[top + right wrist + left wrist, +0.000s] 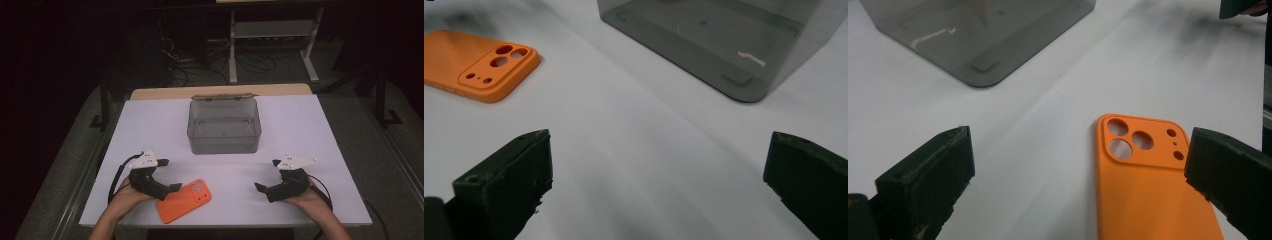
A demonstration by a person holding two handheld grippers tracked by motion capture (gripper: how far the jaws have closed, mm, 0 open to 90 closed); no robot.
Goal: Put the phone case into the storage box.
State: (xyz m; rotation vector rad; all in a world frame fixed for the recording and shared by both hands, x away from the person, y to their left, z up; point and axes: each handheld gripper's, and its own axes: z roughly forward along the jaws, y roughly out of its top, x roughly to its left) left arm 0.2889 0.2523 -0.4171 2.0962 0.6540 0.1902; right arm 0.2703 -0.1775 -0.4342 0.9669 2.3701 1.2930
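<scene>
Orange phone case (1143, 195): matt, smooth, rubbery-looking plastic with cleanly cut lens holes. Box (224, 125): smoky, see-through plastic, glossy, with faint scratches on the base. Surface (300, 130): white, smooth, dull sheen, pale wood showing at the far edge. Left tool (1073, 180) and right tool (654, 185): black matt plastic, pad edges rough and slightly chipped, white plastic plates on top.

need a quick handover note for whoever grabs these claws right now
Left claw: open, holding nothing, right beside the orange phone case.
Right claw: open, holding nothing, over bare table.
Phone case lies flat, camera cutouts up, at the near edge. The clear grey box stands open farther back; nothing visible inside.
Done: nothing visible yet.
Left: probably grip the case and move it, perhaps into the box.
</scene>
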